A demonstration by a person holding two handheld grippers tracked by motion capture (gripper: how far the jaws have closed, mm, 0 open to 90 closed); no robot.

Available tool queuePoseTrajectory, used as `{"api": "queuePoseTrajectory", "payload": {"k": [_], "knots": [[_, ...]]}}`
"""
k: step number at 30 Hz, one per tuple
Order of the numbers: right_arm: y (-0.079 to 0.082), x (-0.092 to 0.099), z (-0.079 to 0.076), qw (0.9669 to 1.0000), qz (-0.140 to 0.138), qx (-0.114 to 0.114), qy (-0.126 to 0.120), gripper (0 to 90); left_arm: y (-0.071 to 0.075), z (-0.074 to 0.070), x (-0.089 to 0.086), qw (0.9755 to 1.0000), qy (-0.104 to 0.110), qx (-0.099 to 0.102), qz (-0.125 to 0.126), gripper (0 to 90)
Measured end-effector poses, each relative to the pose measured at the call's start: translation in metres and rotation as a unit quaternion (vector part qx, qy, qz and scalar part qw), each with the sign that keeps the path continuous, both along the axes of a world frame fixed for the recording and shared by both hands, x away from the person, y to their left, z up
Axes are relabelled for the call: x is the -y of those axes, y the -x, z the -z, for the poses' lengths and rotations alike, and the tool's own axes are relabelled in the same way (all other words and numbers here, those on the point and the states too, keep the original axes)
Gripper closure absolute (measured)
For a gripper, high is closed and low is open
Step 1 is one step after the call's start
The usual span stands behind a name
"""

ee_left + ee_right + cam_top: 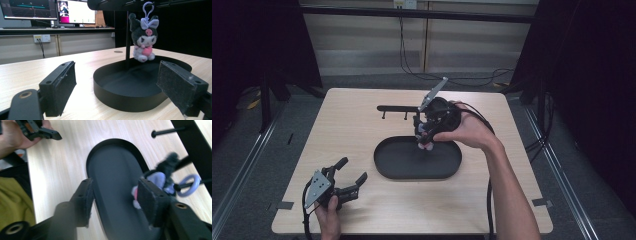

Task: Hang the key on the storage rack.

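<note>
No readable text, labels, brands or numbers. 2 lit computer monitors (52, 11) on far desk: screen content too small, blurred to read.

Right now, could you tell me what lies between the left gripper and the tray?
Only bare table between the left gripper and tray, per the high view.

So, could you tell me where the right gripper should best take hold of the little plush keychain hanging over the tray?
Probably the plush toy's soft body, below its purple loop on the rack peg. It hangs free above the black tray, and the open right gripper is beside it. Close across the torso from the sides; the loop is thin and hooked.
</note>
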State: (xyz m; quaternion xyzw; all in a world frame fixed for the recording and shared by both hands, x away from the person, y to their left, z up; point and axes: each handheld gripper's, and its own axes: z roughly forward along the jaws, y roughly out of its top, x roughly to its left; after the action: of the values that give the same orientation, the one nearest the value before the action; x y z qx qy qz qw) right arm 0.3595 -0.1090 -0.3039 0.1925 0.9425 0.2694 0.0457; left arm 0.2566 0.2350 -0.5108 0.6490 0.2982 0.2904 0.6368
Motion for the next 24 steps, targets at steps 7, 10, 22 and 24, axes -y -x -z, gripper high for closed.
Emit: {"api": "queuePoseTrajectory", "payload": {"k": [7,10,22,24], "knots": [[0.025,0.013,0.017,0.9994,0.004,0.02,-0.029,37.2,0.0,0.0,0.0,1.0,0.0,0.0,-0.001,15.2],[0.035,0.019,0.025,0.9987,0.009,0.029,-0.041,34.5,0.0,0.0,0.0,1.0,0.0,0.0,-0.001,15.3],[0.056,0.042,0.075,0.9886,0.069,0.051,-0.123,19.2,0.0,0.0,0.0,1.0,0.0,0.0,0.001,15.2],[0.06,0.045,0.088,0.9858,0.08,0.061,-0.134,16.9,0.0,0.0,0.0,1.0,0.0,0.0,-0.001,15.2]]}}
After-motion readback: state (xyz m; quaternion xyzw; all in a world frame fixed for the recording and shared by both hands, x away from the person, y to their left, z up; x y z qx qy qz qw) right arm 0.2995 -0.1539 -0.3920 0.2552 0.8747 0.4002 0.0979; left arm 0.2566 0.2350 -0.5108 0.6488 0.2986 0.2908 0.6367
